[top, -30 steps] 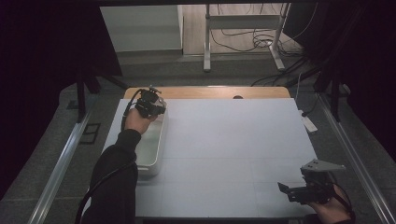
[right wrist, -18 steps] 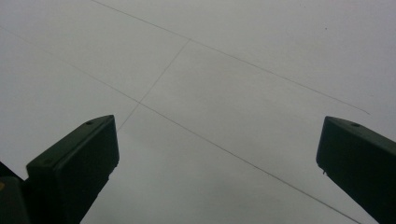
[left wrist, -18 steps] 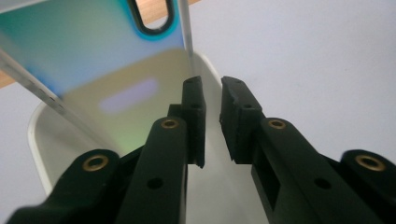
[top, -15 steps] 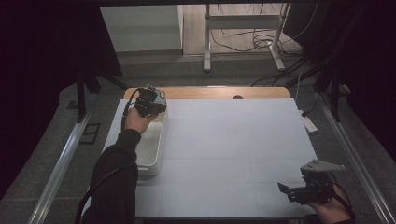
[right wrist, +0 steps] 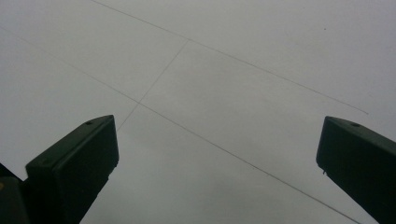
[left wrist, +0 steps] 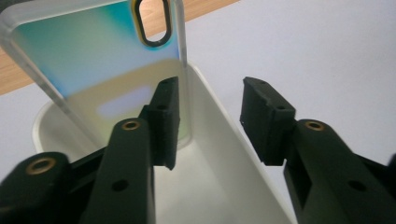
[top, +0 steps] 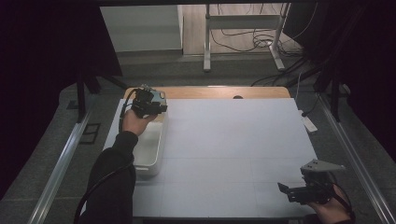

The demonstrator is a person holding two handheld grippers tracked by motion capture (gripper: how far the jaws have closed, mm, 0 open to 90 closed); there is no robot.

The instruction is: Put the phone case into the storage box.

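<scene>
A white sheet (top: 233, 149) marked with thin seams covers the wooden table (top: 224, 92); grey floor, cables and a metal stand lie beyond at 12 o'clock. At 9 o'clock the left gripper (left wrist: 208, 121) hangs released over a white tray (top: 152, 149) holding a tilted phone case (left wrist: 102, 70). At 5 o'clock the right gripper (right wrist: 217, 154) gapes wide, empty.

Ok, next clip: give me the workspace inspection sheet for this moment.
Surface: white table, faint seams, bare in the middle.
Job's things: white bin at left edge; phone case, clear and iridescent, standing tilted in its far end.
Clutter: nothing seen.
Grippers: left claw open over the bin, case beside one jaw, not gripped; right claw open, at the table's near right.
Cables: one along the left sleeve; more on the floor behind.
Surroundings: dark curtains, metal stand.
</scene>
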